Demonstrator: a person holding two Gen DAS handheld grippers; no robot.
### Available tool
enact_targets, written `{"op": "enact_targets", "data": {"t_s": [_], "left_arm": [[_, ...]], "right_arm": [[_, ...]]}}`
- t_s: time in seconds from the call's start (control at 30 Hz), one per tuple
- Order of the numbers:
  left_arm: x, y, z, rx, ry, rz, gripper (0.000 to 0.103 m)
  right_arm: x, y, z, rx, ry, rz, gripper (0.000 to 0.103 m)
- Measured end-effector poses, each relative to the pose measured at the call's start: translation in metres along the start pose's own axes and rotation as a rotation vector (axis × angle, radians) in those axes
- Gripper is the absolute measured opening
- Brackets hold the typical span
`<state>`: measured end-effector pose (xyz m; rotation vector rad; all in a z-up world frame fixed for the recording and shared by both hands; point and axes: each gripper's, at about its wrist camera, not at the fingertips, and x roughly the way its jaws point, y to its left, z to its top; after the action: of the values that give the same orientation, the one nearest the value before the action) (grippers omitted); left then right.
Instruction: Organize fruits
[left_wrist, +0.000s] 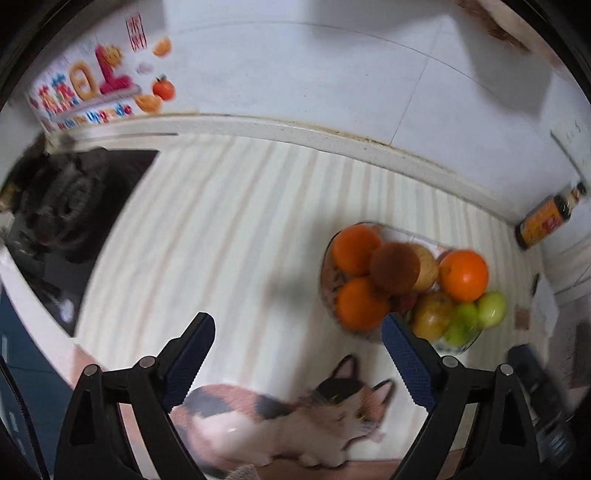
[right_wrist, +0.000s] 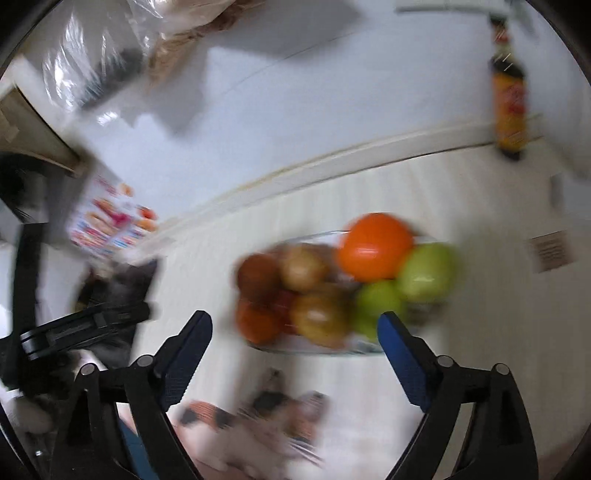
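A glass bowl on the striped mat holds a pile of fruit: three oranges, a brown round fruit, a tan apple, green apples and a yellow-red apple. My left gripper is open and empty, above the mat just left of the bowl. In the blurred right wrist view the bowl of fruit, with an orange on top, lies just ahead of my open, empty right gripper.
A gas stove sits at the left of the counter. A sauce bottle stands by the wall at the right, also in the right wrist view. A printed cat is on the mat's near edge. The left gripper's body shows at left.
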<state>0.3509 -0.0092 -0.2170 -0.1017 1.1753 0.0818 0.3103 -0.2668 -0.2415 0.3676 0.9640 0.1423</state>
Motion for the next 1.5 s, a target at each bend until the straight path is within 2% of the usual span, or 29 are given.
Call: {"op": "enact_targets", "data": {"t_s": [0.07, 0.13, 0.27, 0.47, 0.87, 1.17, 1.5], "left_arm": [[-0.012, -0.004, -0.015, 0.044, -0.016, 0.038, 0.093], [-0.023, -0.007, -0.028, 0.082, -0.026, 0.046, 0.093], [-0.053, -0.017, -0.05, 0.139, -0.043, 0.017, 0.093], [-0.114, -0.028, -0.07, 0.18, -0.105, -0.04, 0.093], [-0.217, -0.017, -0.098, 0.194, -0.233, -0.07, 0.093], [-0.262, -0.003, -0.122, 0.186, -0.29, -0.094, 0.093], [-0.263, 0.002, -0.135, 0.175, -0.282, -0.095, 0.093]], "right_arm": [[-0.012, 0.001, 0.001, -0.04, 0.031, -0.114, 0.096], [-0.028, -0.001, -0.001, -0.063, 0.046, -0.181, 0.096], [-0.072, 0.003, -0.008, -0.096, 0.033, -0.26, 0.099], [-0.141, 0.027, -0.018, -0.086, -0.015, -0.266, 0.099], [-0.258, 0.08, -0.047, -0.128, -0.121, -0.245, 0.099], [-0.305, 0.11, -0.07, -0.15, -0.152, -0.224, 0.099], [-0.315, 0.119, -0.085, -0.142, -0.142, -0.184, 0.099]]}}
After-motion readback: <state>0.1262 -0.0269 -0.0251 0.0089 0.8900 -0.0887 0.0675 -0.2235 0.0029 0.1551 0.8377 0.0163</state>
